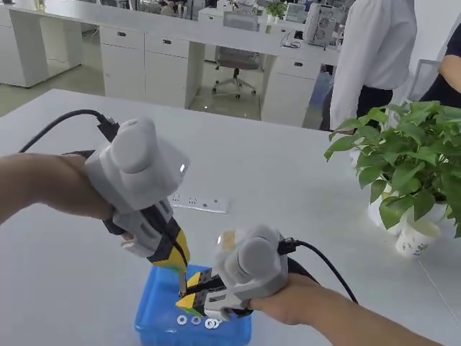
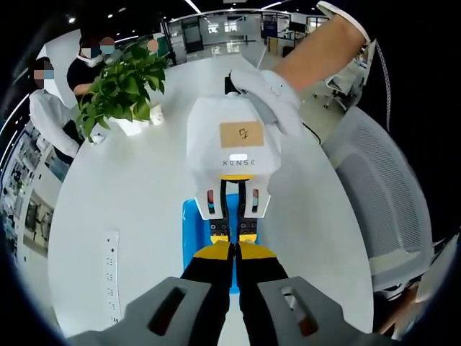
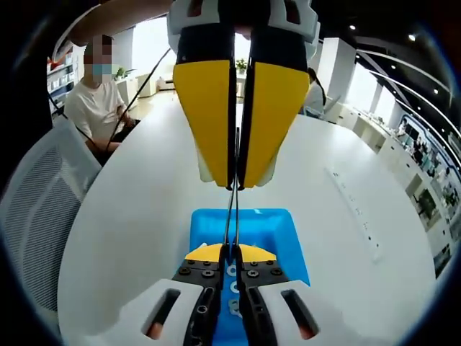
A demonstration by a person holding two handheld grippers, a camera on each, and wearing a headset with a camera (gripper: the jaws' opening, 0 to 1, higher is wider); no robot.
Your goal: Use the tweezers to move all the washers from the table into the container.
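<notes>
Left claw point(image 2: 235, 246), right claw point(image 3: 230, 254), both pinching one tweezers point(image 3: 232, 209), one container point(image 3: 277, 231), three washers point(image 1: 196, 320)

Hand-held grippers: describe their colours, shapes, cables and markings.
Both the left hand-held gripper and the right hand-held gripper have bulky light-grey bodies with rounded tops, black jaws and yellow tips. A black cable trails from each. The right one carries a tan square label. The forearms wear no sleeves.

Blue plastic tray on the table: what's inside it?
A few small silver metal washers lie in the blue plastic tray. The left tongs and right tongs, both shut on thin metal tweezers, cover part of it, so more washers could be hidden.
</notes>
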